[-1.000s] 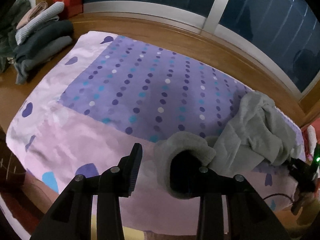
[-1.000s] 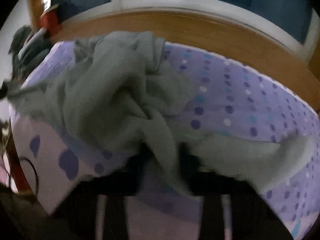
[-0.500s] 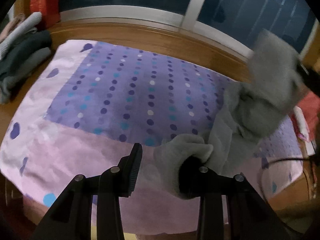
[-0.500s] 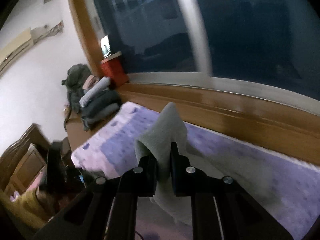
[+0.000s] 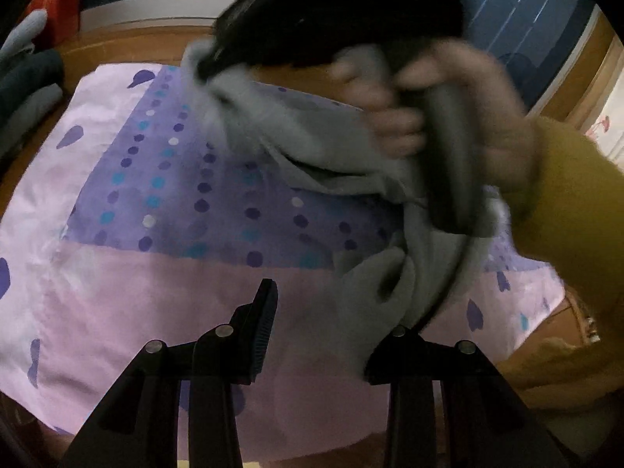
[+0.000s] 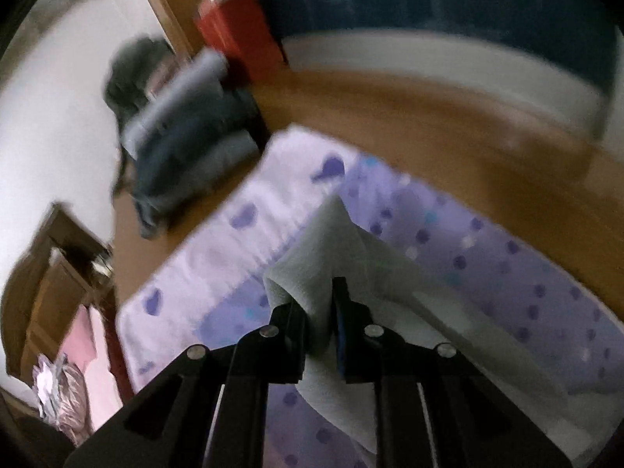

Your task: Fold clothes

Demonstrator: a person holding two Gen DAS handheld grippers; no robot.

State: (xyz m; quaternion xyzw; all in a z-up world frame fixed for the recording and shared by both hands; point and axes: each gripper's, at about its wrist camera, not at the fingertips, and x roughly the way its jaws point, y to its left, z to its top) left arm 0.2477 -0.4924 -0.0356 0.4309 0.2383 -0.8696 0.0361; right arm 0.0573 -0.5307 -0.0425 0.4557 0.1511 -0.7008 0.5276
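grey fleece garment (image 6: pixel 327 249) bunched btwn right fingers (image 6: pixel 290 314).

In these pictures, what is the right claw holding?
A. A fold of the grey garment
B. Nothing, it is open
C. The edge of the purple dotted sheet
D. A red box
A: the right claw is shut on a fold of the grey garment, above the purple dotted sheet.

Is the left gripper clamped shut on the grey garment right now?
No, the left gripper stands open, with its jaws wide apart and the grey garment draped over only one finger.
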